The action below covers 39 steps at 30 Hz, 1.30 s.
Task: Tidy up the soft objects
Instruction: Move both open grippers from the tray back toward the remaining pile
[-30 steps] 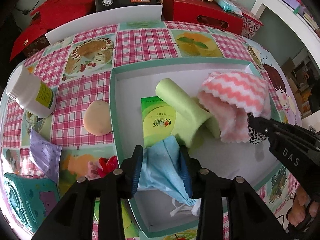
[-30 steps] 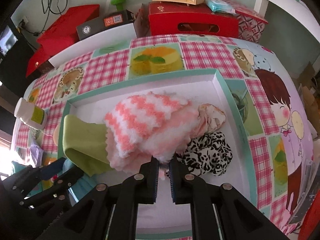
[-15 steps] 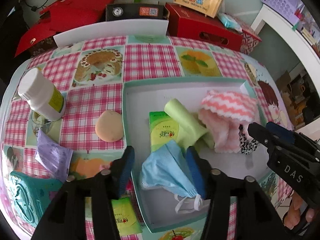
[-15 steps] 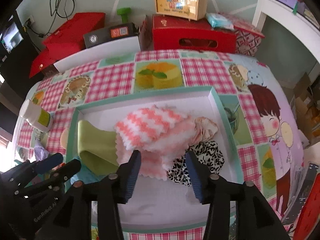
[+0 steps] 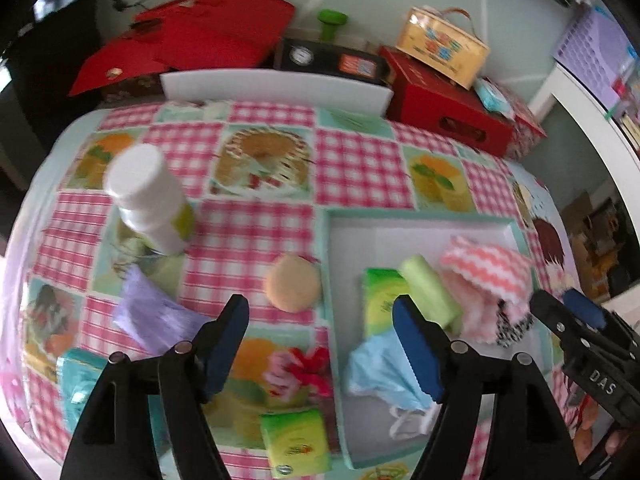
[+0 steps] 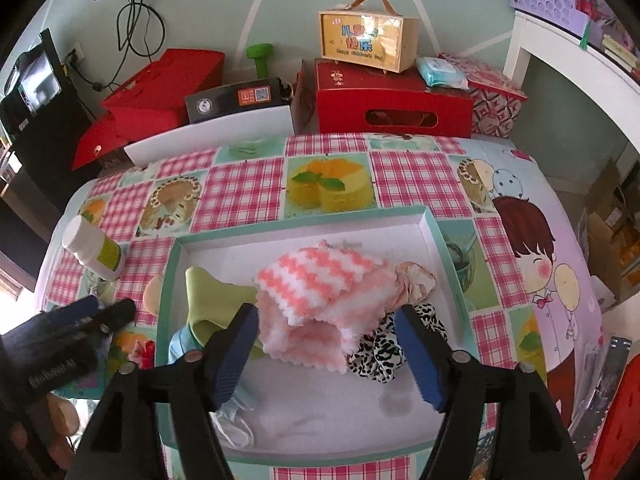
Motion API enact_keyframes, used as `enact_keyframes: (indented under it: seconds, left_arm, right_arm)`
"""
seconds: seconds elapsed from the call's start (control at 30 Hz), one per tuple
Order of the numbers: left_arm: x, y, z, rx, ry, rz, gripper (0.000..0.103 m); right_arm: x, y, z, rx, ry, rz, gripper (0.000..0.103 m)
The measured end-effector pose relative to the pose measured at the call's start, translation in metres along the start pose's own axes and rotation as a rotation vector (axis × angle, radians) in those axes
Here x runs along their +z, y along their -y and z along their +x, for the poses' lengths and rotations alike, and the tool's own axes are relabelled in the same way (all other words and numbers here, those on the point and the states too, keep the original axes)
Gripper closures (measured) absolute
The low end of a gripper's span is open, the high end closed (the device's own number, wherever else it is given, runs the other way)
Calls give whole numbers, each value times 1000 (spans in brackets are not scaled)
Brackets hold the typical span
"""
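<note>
A: Both let go? A second back the left gripper (image 5: 320, 346) pinched the mask (image 5: 380, 372) and the right gripper (image 6: 326, 354) the pink cloth (image 6: 320, 280)

B: Yes, both jaws are spreading, nothing between them. Mask and cloth lie in the tray (image 6: 444, 248). The puff (image 5: 294, 283) and packets outside look next

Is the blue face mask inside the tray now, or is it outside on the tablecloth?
Inside. The blue face mask lies on the white floor of the tray, within its near left corner, beside a green packet.
</note>
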State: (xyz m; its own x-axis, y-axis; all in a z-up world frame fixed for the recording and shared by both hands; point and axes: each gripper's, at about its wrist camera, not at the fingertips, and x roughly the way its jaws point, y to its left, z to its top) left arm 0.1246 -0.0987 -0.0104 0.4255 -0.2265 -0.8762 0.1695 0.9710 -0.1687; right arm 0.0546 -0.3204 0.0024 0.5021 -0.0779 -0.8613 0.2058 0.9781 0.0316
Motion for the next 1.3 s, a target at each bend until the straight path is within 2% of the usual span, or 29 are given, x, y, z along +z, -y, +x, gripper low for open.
enact_keyframes:
  seconds: [0.07, 0.23, 0.53, 0.67, 0.8, 0.93, 1.1, 1.3]
  left_arm:
    - [3, -10, -6, 13, 22, -23, 22]
    - [9, -36, -18, 23, 61, -89, 21]
    - [10, -91, -46, 135, 141, -195, 19]
    - [7, -120, -53, 207, 156, -245, 17]
    - [2, -148, -57, 246, 155, -303, 17]
    - [-2, -167, -58, 240, 148, -347, 17]
    - [-5, -175, -53, 232, 120, -354, 17]
    - [-5, -175, -43, 189, 73, -348, 17]
  right_arm:
    - [1, -1, -2, 4, 13, 6, 21]
    - [2, -4, -5, 21, 31, 7, 10]
    - [2, -15, -6, 48, 42, 1, 3]
    - [2, -25, -7, 59, 48, -17, 3]
    - [2, -42, -6, 79, 52, -54, 2]
    - [1, -63, -8, 130, 64, -92, 2]
    - [-1, -92, -9, 194, 82, -145, 2]
    - [-9, -126, 6, 285, 35, -198, 2]
